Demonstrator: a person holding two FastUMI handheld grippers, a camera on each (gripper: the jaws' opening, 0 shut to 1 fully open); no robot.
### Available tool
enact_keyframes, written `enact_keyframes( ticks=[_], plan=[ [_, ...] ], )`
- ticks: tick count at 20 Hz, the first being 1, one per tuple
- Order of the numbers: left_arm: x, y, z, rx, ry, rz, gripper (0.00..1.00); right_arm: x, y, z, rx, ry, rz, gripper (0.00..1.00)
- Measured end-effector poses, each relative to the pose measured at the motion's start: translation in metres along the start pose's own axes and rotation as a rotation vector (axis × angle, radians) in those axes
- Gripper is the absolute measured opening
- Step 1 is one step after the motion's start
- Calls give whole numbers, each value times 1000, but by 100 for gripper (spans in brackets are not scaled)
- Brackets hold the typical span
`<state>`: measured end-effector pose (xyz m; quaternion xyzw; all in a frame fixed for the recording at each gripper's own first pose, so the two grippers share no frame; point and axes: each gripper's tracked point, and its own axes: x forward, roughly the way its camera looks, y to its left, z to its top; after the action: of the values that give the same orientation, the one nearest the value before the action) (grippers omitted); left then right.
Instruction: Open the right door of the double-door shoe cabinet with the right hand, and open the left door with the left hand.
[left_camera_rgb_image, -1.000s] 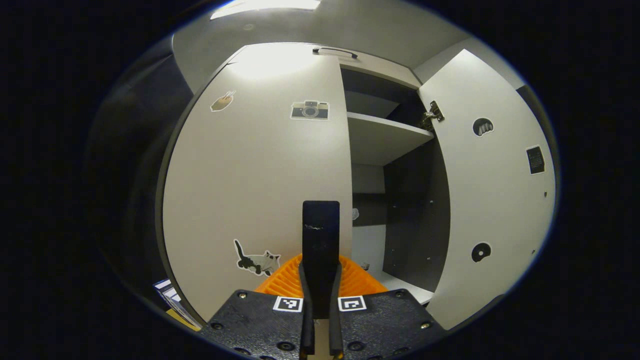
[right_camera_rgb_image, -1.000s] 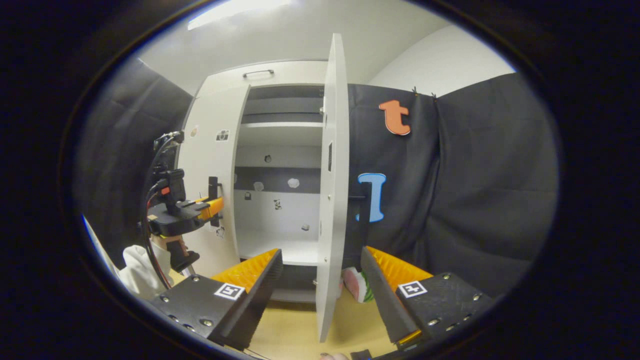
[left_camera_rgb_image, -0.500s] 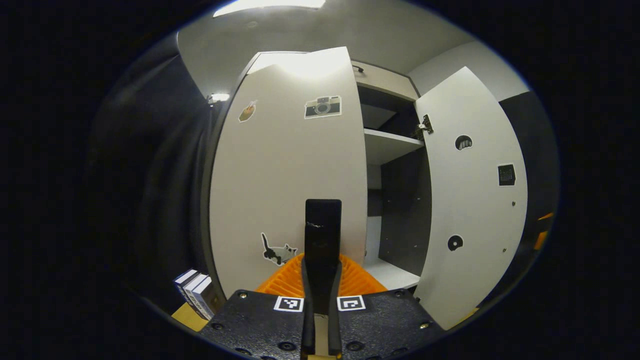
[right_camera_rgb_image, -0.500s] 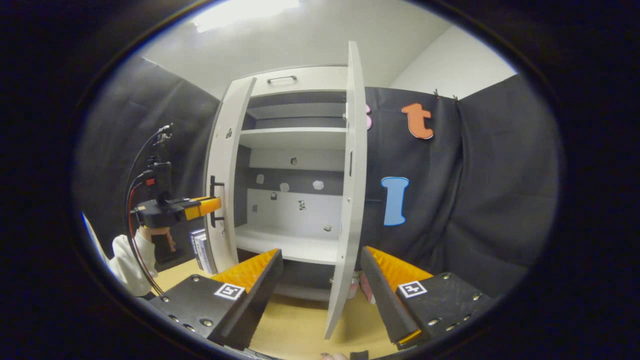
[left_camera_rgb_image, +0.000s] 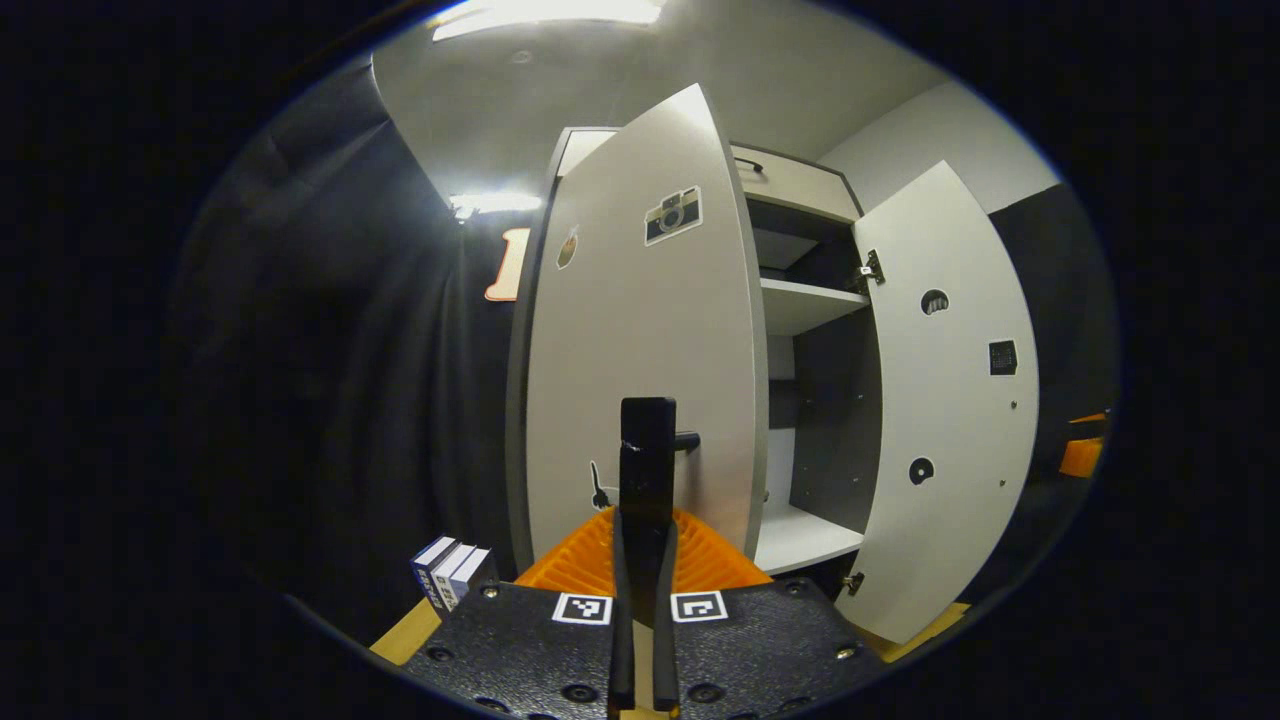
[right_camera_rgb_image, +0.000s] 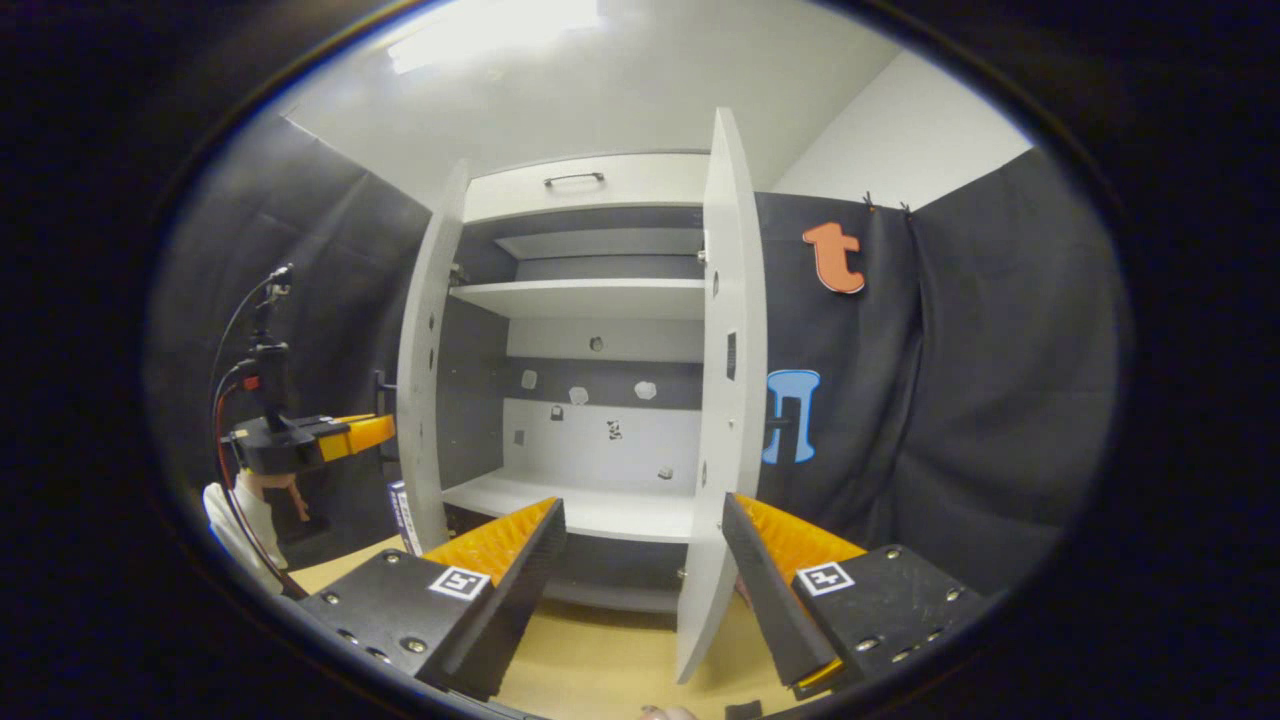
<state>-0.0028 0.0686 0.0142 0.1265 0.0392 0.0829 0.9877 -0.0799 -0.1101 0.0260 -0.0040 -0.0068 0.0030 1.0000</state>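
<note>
Cabinet (right_camera_rgb_image: 585, 185) doors both stand swung out. Left gripper (left_camera_rgb_image: 648, 440) has its jaws pinched on the left door's (left_camera_rgb_image: 640, 330) handle (left_camera_rgb_image: 682, 440). Right gripper's (right_camera_rgb_image: 640, 545) jaws are spread, the right door's (right_camera_rgb_image: 728, 400) edge between them, untouched. Shelves (right_camera_rgb_image: 585, 297) look bare; books (left_camera_rgb_image: 450, 570) stand beside the cabinet's left corner.

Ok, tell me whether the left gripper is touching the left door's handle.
Touching. The left gripper view shows the left gripper closed on the handle of the left door, the bar pinched between both fingers.
</note>
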Motion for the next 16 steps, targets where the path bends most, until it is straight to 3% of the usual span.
enact_keyframes(
  ticks=[8,13,16],
  plan=[
    [-23,75,5,64,-21,106,0,-1,41,-15,20,33,-23,96],
    [-22,106,4,61,-23,124,0,0,57,-16,14,36,-13,96],
    [-22,109,4,26,-22,97,0,0,56,-16,8,36,-18,96]
  ],
)
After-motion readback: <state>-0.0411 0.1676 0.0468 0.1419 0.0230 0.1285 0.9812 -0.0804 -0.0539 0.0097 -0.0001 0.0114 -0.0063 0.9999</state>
